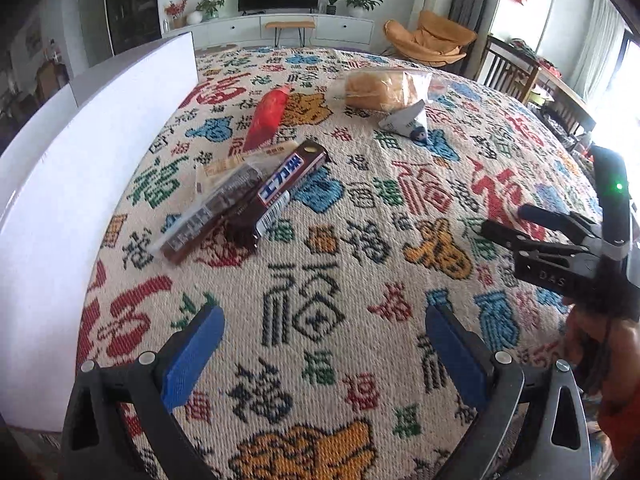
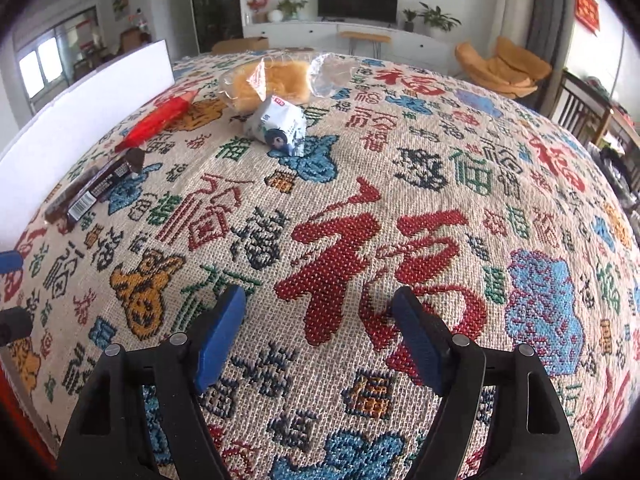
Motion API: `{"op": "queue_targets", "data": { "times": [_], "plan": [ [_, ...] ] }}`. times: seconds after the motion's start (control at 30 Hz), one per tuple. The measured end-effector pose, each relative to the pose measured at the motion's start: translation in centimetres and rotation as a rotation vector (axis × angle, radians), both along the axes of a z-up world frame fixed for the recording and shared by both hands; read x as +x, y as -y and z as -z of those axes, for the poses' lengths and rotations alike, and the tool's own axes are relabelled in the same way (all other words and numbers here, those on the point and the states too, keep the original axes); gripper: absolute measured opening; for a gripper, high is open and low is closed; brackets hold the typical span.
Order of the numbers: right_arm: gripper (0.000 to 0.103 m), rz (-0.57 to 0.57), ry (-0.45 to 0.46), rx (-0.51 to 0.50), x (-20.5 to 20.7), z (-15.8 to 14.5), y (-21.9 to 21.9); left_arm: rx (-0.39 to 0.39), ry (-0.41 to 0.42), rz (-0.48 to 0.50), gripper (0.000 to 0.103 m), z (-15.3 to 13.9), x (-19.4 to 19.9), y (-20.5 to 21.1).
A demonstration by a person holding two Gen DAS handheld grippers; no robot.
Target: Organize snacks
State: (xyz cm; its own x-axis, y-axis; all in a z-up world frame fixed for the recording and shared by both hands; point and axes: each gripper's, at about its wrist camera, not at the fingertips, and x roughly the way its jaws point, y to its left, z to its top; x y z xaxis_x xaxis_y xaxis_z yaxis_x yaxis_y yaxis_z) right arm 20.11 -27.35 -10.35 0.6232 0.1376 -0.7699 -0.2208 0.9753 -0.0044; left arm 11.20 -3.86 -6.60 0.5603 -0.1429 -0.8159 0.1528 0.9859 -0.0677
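Several snacks lie on the patterned tablecloth (image 1: pixel 360 240). A brown chocolate bar (image 1: pixel 280 192), a clear-wrapped dark bar (image 1: pixel 212 212) and a beige wafer pack (image 1: pixel 240 160) overlap at the left. Behind them lie a red tube-shaped packet (image 1: pixel 268 116), bagged bread (image 1: pixel 384 88) and a small white pouch (image 1: pixel 408 122). My left gripper (image 1: pixel 324 316) hangs open over bare cloth, short of the bars. My right gripper (image 2: pixel 320 300) is open too, with nothing between its blue pads (image 2: pixel 224 336). The white pouch (image 2: pixel 280 128), the bread (image 2: pixel 272 80) and the red packet (image 2: pixel 160 122) lie well beyond it.
A tall white panel (image 1: pixel 80 180) stands along the table's left side, close to the bars. The right tool's black body (image 1: pixel 576 264), held by a hand, shows at the right of the left wrist view. Chairs (image 1: pixel 508 68) and a TV cabinet (image 1: pixel 280 28) stand behind the table.
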Motion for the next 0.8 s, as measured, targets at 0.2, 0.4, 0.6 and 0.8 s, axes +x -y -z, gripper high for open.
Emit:
{"op": "queue_targets", "data": {
  "times": [0.2,0.4,0.6,0.8],
  "plan": [
    [0.086,0.031,-0.036,-0.013,1.2,-0.1,-0.5,0.018,-0.008,-0.082,0.1,2.3,0.9,-2.3],
    [0.095,0.069,-0.02,0.004,2.9,0.2,-1.0,-0.024,-0.017,-0.144,0.1,2.9,1.6,-3.8],
    [0.098,0.071,-0.029,0.014,3.6,0.3,-0.9,-0.023,-0.02,-0.138,0.1,3.0,1.5,-3.8],
    [0.098,0.072,-0.029,0.017,3.5,0.3,-0.9,-0.015,-0.02,-0.143,0.1,3.0,1.6,-3.8]
  ]
}}
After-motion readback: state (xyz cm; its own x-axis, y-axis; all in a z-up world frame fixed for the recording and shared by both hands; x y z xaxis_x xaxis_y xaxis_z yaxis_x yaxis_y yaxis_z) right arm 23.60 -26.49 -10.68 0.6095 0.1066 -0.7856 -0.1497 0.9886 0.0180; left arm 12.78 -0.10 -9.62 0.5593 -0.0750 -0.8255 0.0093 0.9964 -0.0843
